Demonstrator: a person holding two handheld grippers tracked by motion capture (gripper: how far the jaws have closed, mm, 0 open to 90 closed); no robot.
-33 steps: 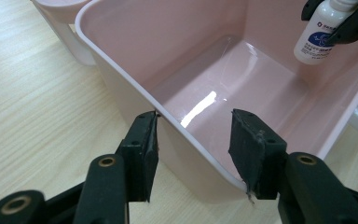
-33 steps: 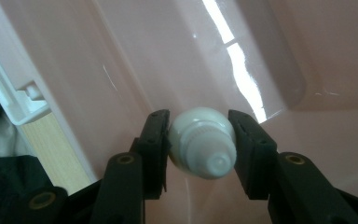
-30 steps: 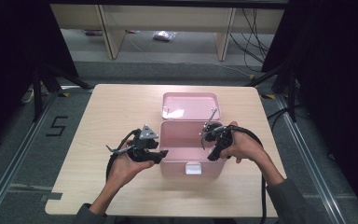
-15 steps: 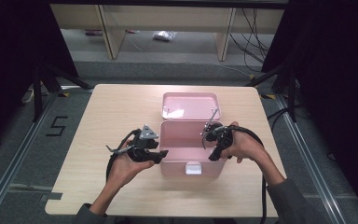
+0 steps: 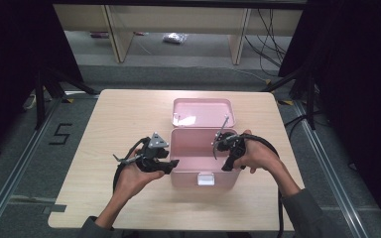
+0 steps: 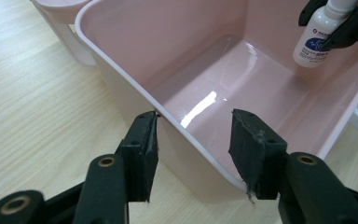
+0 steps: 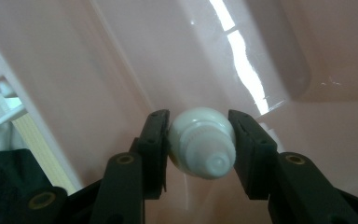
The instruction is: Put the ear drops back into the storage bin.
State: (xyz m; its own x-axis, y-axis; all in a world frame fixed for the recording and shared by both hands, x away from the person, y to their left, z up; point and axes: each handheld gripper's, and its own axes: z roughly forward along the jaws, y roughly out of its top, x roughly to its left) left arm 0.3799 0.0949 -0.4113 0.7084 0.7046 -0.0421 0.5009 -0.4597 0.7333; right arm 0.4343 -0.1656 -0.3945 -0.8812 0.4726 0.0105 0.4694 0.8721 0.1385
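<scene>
A: Pink box (image 5: pixel 193 148) sits mid-tabletop (image 5: pixel 124 114), lid (image 5: pixel 203 111) thrown back flat behind it. Interior bare, glossy.

B: Left tongs (image 6: pixel 193 140)?

A: Straddling the box's left wall near its front corner: one jaw outside over the wood, the other inside the box. In the left gripper view the outer pad's tip meets the rim; the inner pad stands clear of the wall. Spread, not pinching anything. In the high view the left tongs (image 5: pixel 171 163) are at the box's left edge.

B: Right tongs (image 7: pixel 199 140)?

A: Clenched on a small white bottle (image 7: pixel 201 142), pads pressed against its sides, cap end toward the camera. Pink box wall and floor behind it.

B: Bottle's place?

A: Inside the box, right end, held upright. The left gripper view shows the bottle (image 6: pixel 320 39) with a blue-printed label, its base low near the box floor; cannot tell whether it touches. High view: right tongs (image 5: pixel 226 166) point down into the box's right side, latch (image 5: pixel 205 178) on the front wall.
</scene>
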